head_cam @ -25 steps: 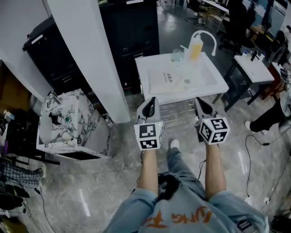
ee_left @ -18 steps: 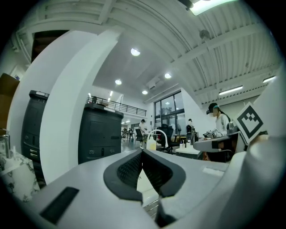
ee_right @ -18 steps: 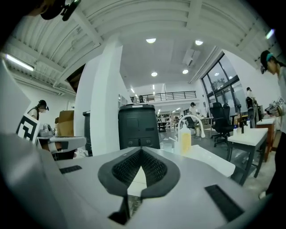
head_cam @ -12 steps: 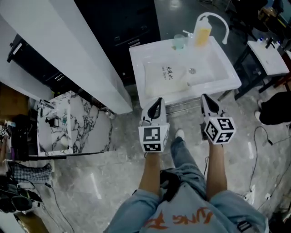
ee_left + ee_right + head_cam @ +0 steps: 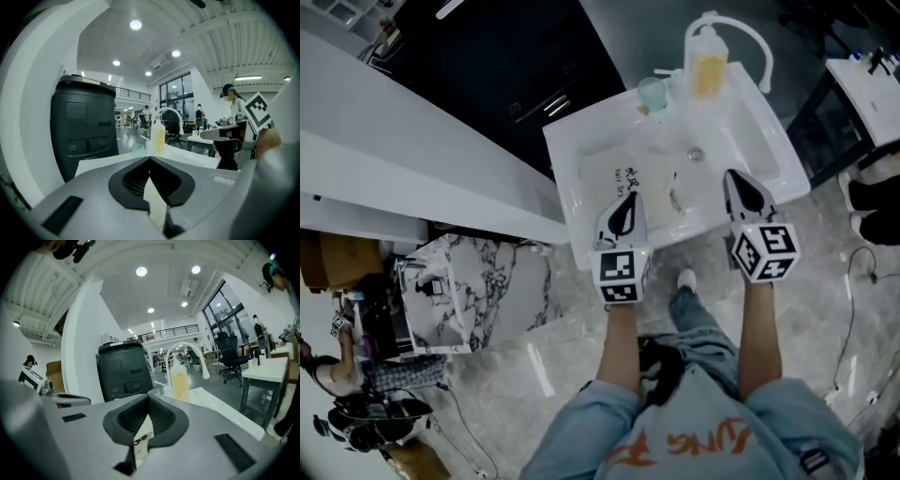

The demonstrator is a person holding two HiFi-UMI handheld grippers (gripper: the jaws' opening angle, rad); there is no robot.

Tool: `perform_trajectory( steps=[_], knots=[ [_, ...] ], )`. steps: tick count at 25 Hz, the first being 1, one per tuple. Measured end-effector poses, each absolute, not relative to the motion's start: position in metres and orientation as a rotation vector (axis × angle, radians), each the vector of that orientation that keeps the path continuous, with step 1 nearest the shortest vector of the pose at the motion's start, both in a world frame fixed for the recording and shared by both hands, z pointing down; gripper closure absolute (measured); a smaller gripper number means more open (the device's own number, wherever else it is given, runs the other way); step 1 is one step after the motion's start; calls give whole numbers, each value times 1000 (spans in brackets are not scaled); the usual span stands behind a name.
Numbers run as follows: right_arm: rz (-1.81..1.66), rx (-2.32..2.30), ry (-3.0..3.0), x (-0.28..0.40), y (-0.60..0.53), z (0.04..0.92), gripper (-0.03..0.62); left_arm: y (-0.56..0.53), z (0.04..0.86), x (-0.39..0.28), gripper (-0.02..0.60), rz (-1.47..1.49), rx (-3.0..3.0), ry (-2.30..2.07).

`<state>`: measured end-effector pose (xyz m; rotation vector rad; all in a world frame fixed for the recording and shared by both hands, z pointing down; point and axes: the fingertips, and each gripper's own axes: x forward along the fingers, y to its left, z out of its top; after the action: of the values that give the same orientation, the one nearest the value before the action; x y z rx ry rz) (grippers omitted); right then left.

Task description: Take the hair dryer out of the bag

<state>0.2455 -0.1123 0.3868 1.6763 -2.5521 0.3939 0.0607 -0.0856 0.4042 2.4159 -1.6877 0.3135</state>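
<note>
A cream bag (image 5: 652,176) with black print lies flat in the white basin (image 5: 769,122); no hair dryer is visible. In the head view my left gripper (image 5: 629,200) hangs over the basin's front part, above the bag's near edge, with its jaws shut and nothing in them. My right gripper (image 5: 734,176) is shut and holds nothing, over the basin's front right, to the right of the bag. In the left gripper view a strip of the bag (image 5: 155,201) shows below the closed left gripper (image 5: 150,158). In the right gripper view the bag's print (image 5: 139,440) shows under the closed right gripper (image 5: 148,397).
At the basin's back stand a bottle of yellow liquid (image 5: 709,67), a clear cup (image 5: 652,94) and a curved white tap (image 5: 741,28). A black cabinet (image 5: 516,66) and a white pillar (image 5: 394,159) are to the left, with a marbled box (image 5: 469,291) on the floor.
Both grippers have travelled forward from in front of the basin to over its front part. The basin and bag now lie closer under them. Both stayed shut.
</note>
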Motion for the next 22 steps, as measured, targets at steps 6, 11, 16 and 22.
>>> perform_trajectory(
  steps=[6,11,16,22],
  knots=[
    [406,1635,-2614,255,-158,382,594,-126,397,71,580,367,2447,-1692],
    [389,1592,-2643,259,-179,381,594,-151,398,71,580,399,2457,-1699],
    [386,1626,-2628,273,-194,381,594,-161,393,80,580,434,2547,-1650],
    [361,1548,-2631,256,-196,382,594,-163,398,73,580,483,2576,-1627]
  ],
)
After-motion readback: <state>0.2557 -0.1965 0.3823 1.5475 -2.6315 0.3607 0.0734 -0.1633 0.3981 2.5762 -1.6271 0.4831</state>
